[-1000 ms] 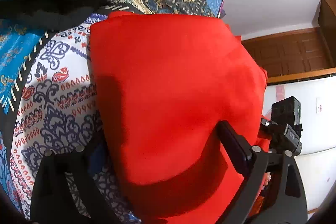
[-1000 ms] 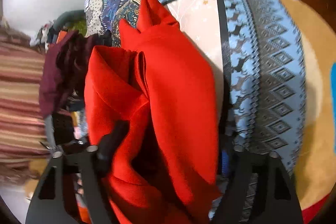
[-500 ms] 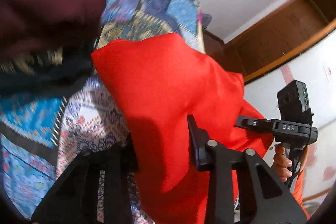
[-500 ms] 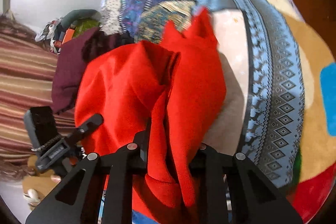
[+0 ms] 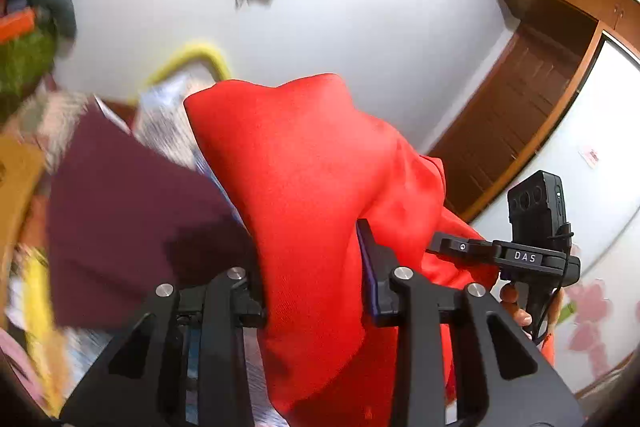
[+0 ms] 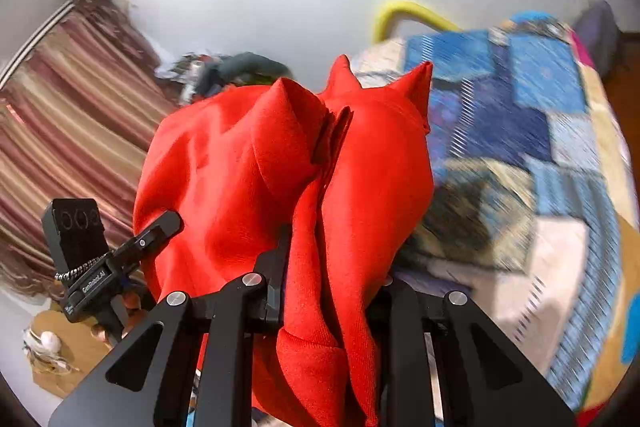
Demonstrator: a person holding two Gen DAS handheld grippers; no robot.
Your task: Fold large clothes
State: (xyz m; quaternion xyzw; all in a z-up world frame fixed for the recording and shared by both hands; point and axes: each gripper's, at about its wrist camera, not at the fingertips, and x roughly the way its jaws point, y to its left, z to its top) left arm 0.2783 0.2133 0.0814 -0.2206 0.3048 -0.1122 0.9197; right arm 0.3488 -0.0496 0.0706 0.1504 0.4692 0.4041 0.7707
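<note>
Red garment [image 5: 304,163], maroon cloth [image 5: 128,211], blue patchwork bedspread [image 6: 532,115], striped curtain [image 6: 68,99].

left wrist: close, faces wall | right wrist: close, faces bed [image 6: 520,131] | shared: red garment [image 5: 312,187]

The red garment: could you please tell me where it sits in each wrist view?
Left wrist: red garment fills the centre, running down between the left gripper fingers.
Right wrist: red garment centre, clamped in the right gripper.
Shared landmark: yellow bar.
</note>
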